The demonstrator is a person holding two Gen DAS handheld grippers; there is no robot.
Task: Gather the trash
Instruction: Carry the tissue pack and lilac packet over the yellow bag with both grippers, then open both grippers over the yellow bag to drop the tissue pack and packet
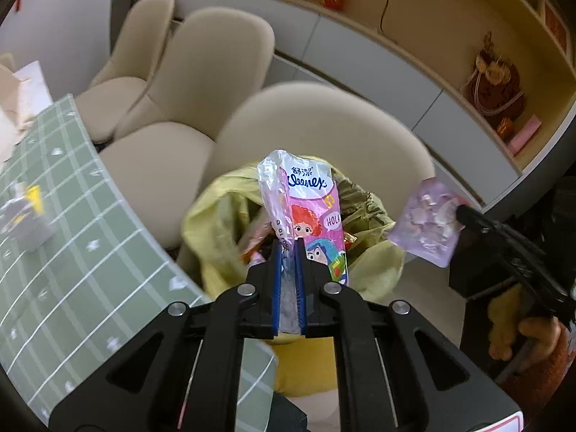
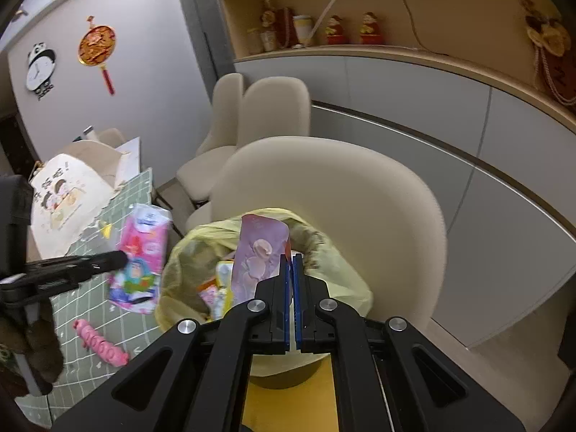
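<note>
Both tools clamped — tissue wrapper (image 1: 306, 212), pouch (image 2: 261, 252)

The pink tissue pack wrapper (image 1: 313, 216) reads "Kleenex" in blue script on its white top band, with the Chinese characters "舒潔" printed above that. Lower down, a white speech bubble beside a red-haired cartoon face says "HOLA". Print on the cream tote bag (image 2: 68, 198) is too blurred to read.
</note>
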